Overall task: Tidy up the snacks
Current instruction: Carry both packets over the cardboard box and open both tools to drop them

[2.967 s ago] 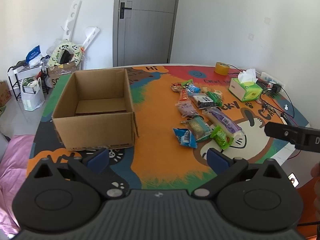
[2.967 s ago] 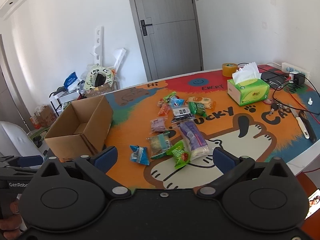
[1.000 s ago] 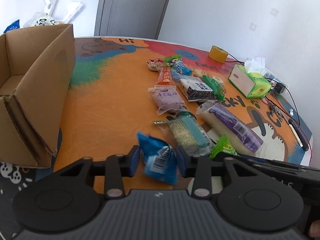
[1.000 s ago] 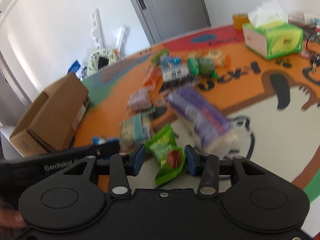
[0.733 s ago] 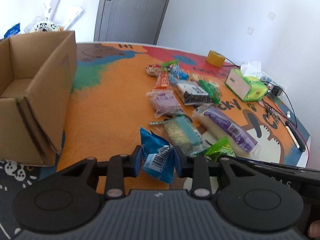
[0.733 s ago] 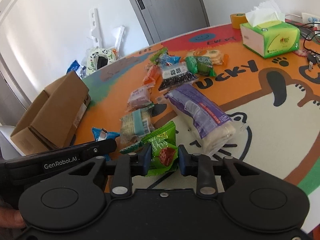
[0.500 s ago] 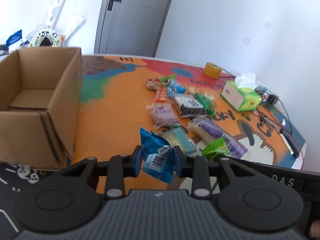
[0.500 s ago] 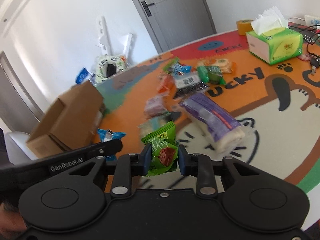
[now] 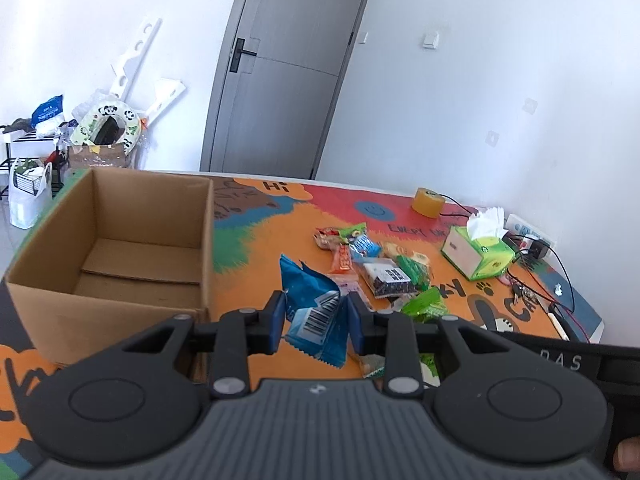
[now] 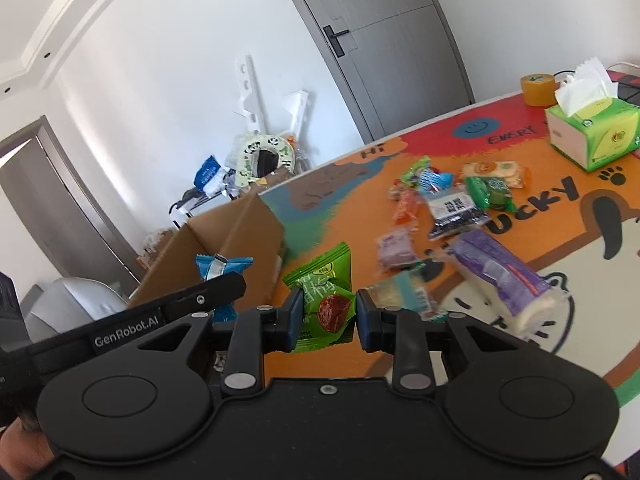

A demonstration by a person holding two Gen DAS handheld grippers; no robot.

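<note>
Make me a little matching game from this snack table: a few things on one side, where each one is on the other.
Things:
1. blue snack packet
2. green snack packet
3. tissue box
4. cardboard box

Places:
A. held in the right gripper
B. far right of the table
C. held in the left gripper
D. left end of the table

Pairs: 1-C, 2-A, 3-B, 4-D

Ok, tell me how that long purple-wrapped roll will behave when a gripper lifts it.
The purple-wrapped roll is long, so gripped at one end it would probably sag or tilt. Its film wrapper looks glossy, likely slippery. The pale filling looks soft, so a hard squeeze may dent it.
</note>
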